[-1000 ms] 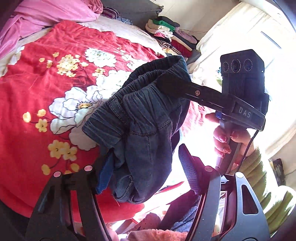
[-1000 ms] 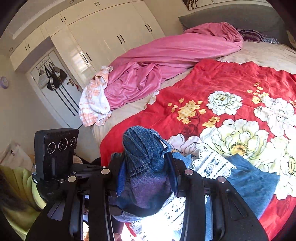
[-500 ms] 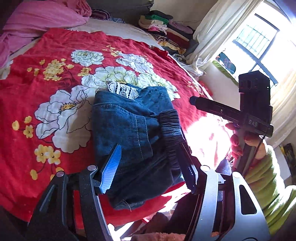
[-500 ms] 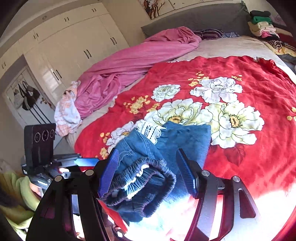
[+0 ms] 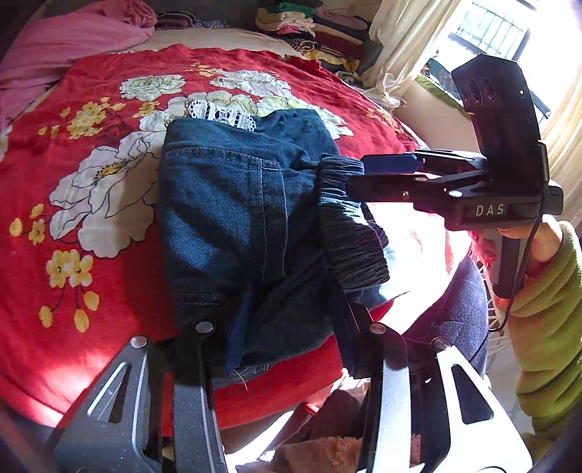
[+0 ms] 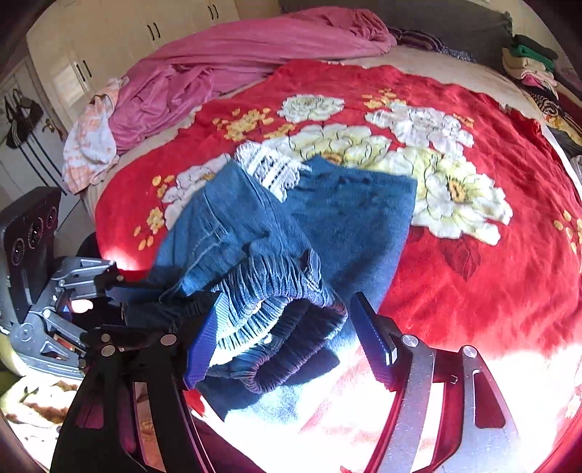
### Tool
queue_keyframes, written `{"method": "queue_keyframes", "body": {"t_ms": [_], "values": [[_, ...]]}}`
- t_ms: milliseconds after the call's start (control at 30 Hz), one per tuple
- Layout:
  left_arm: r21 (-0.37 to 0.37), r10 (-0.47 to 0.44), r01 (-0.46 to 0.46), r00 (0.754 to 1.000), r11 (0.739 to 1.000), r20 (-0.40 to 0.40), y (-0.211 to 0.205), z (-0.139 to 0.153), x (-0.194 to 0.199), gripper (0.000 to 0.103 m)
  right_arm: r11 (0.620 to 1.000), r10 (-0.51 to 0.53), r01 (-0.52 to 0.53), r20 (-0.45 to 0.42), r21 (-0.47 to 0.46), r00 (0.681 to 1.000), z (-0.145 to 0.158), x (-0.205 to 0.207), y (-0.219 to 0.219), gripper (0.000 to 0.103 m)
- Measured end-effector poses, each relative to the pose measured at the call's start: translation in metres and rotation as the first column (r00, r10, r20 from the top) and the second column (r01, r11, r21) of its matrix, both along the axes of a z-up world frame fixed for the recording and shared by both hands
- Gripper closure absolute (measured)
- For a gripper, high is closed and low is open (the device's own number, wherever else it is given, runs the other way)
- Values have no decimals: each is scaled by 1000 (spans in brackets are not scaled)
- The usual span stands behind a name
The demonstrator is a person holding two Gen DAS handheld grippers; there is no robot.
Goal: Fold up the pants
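Dark blue denim pants [image 5: 218, 203] lie folded on the red flowered blanket [image 5: 72, 145], a white lace hem [image 5: 218, 112] showing at their far end. My left gripper [image 5: 291, 327] sits at their near edge. Its jaws are closing, with bunched denim filling the gap between the pads. My right gripper [image 6: 287, 342] hovers over the gathered elastic waistband [image 6: 276, 291], which rests loosely between its blue pads. Those jaws are opening, and the right pad stands apart from the cloth. In the left wrist view the right gripper [image 5: 358, 174] comes in from the right, held by a hand in a green sleeve [image 5: 545, 309].
A pink quilt [image 6: 236, 54] and a checked cloth [image 6: 87, 145] are heaped at the far side of the bed. Stacked folded clothes [image 5: 309, 25] sit beyond the blanket. A curtain and window [image 5: 407, 47] are at the right, white wardrobes [image 6: 109, 43] at the left. The bed's edge runs just below the pants.
The pants, lifted and hanging a second ago, now lie flat on the blanket. The right gripper let go of the waistband and opened. The left jaws narrowed around the near edge.
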State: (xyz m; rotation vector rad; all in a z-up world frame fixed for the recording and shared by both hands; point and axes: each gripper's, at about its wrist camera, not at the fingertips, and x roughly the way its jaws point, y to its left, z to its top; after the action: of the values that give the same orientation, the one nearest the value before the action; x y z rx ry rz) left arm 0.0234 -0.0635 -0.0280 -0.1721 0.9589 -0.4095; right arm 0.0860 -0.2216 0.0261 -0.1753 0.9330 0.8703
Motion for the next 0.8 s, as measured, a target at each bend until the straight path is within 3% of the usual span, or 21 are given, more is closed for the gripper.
{"method": "queue_keyframes", "body": {"t_ms": [67, 167, 333, 433, 467, 567, 667, 800], "values": [[-2, -3, 3, 1000, 1000, 28, 2, 8, -6, 71, 999, -3, 2, 16, 40, 1000, 14, 9, 6, 34], [-5, -18, 18, 999, 1000, 29, -1, 10, -11, 71, 999, 26, -26, 2, 23, 1000, 16, 28, 30, 34], [11, -64, 63, 998, 998, 9, -13, 4, -19, 71, 997, 69, -72, -119, -21, 990, -9, 59, 66, 37], [14, -87, 87, 996, 996, -13, -15, -2, -21, 71, 986, 152, -163, -190, -45, 970, -29, 55, 82, 66], [12, -92, 92, 996, 996, -20, -15, -5, -21, 71, 982, 174, -185, -200, -35, 964, -32, 51, 84, 82], [-5, -99, 98, 994, 995, -45, -15, -12, -20, 71, 982, 170, -176, -93, -65, 981, -16, 37, 87, 97], [-19, -99, 99, 994, 995, -48, -16, -13, -21, 71, 986, 134, -130, 30, -104, 990, 5, 39, 93, 98], [-29, -99, 97, 994, 995, -54, -15, -15, -19, 71, 946, 147, -109, 105, -307, 984, -13, 51, 118, 103]]}}
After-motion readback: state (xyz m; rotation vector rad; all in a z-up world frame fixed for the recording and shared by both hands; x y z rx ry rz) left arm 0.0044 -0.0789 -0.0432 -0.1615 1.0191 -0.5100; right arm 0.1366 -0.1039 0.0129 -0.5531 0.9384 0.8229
